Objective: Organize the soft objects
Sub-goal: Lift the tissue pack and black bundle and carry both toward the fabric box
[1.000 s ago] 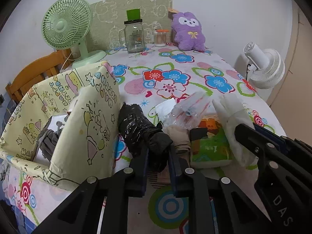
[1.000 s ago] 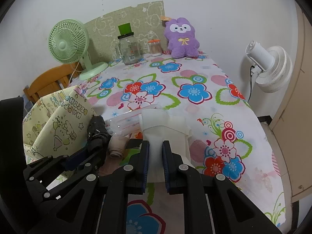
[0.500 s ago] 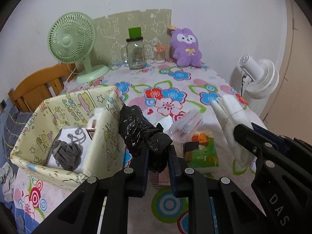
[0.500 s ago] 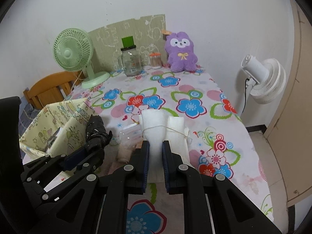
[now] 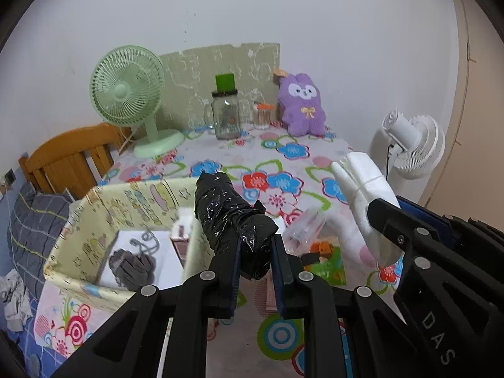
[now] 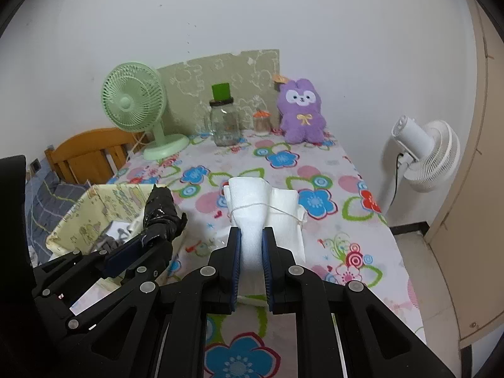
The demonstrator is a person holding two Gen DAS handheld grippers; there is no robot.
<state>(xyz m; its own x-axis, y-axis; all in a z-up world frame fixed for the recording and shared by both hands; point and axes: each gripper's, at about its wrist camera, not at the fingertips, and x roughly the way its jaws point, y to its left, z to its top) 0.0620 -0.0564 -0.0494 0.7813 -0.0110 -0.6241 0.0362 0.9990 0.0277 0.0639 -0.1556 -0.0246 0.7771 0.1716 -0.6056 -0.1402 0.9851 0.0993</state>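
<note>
The left gripper [image 5: 255, 261] is clenched on a black plastic bundle [image 5: 226, 217] jutting out beyond its fingers, above the basket's [image 5: 75, 220] right wall. The right gripper [image 6: 251, 252] clamps a white foam bundle [image 6: 252, 217] over the table [image 6: 330, 195].

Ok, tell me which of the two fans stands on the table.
The green fan, back left on the floral table. The white fan stands off the table's right edge.
</note>
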